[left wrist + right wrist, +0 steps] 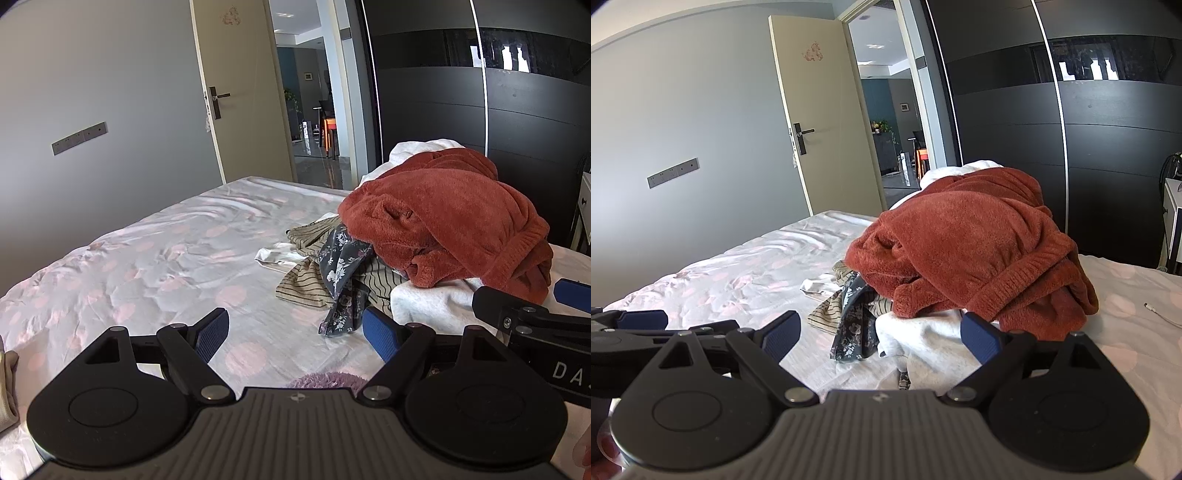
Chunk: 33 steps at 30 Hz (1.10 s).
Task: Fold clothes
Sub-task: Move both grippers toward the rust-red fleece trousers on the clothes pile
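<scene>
A pile of clothes lies on the bed: a rust fleece garment (pixel 447 218) (pixel 971 254) on top, a dark floral piece (pixel 343 280) (pixel 853 325), a striped piece (pixel 306 284) (pixel 823 314) and a light grey sweatshirt (pixel 428 302) (pixel 934 343) below. My left gripper (pixel 295 334) is open and empty, held over the sheet just short of the floral piece. My right gripper (pixel 882 334) is open and empty, with the grey sweatshirt between its fingers' line of sight. The right gripper also shows at the right edge of the left wrist view (pixel 524 295).
The bed sheet (pixel 166 258) is white with pink dots. A purple fuzzy item (pixel 325 380) lies under the left gripper. A beige cloth (pixel 7 387) sits at the left edge. A white cable (pixel 1163 314) lies right. A dark wardrobe (pixel 1108 129) and an open door (pixel 820 110) stand behind.
</scene>
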Available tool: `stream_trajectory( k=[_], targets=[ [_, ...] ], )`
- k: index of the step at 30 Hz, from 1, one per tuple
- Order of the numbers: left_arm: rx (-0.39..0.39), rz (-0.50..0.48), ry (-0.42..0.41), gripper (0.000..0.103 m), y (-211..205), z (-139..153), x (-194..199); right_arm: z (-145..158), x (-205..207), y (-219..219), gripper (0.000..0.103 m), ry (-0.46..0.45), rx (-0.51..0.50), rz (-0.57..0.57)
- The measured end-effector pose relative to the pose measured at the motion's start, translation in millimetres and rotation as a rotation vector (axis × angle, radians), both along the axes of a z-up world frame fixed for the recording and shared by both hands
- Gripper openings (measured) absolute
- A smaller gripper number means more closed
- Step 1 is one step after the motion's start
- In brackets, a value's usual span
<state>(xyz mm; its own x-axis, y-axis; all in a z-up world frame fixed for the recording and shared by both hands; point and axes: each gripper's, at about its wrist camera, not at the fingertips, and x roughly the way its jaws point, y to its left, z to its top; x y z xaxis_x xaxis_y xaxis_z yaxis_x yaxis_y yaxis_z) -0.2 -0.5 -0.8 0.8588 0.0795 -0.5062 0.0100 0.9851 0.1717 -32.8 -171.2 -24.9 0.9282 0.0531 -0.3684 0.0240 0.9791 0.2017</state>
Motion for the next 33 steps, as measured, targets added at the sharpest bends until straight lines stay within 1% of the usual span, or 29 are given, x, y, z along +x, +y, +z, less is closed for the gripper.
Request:
stream_trajectory(
  k=[4,9,16,17,25,33],
  targets=[
    [-0.009,0.001,-0.007,0.079,-1.8,-4.0,-0.7,-0.4,-0.4,-0.6,0.095,-0.003,0.002,0.0],
    [-0.018,-0.003,-0.008,0.079,-1.2,2.0,-2.0,-0.6,-1.3,-2.1,0.095,-0.007,-0.001,0.0],
    [-0.02,-0.002,-0.034,0.079,-6.2,-0.8,-4.3,-0.2,-2.0,-4.8,0.095,-0.019,0.016,-0.001],
    [-0.027,-0.016,-0.035,0.079,-6.9,-1.2,-4.5,-0.5,-1.9,-5.4,0.095,-0.02,0.019,-0.001],
    [-0.042,-0.025,-0.036,0.079,-9.8,-2.2,-3.2,-2.9,-1.2,-10.0,0.095,-0.029,0.036,0.003],
    [-0.064,-0.035,-0.027,0.079,-13.6,-6.4,1.5,-0.3,-1.2,-14.7,0.095,-0.043,0.022,0.013]
  ],
)
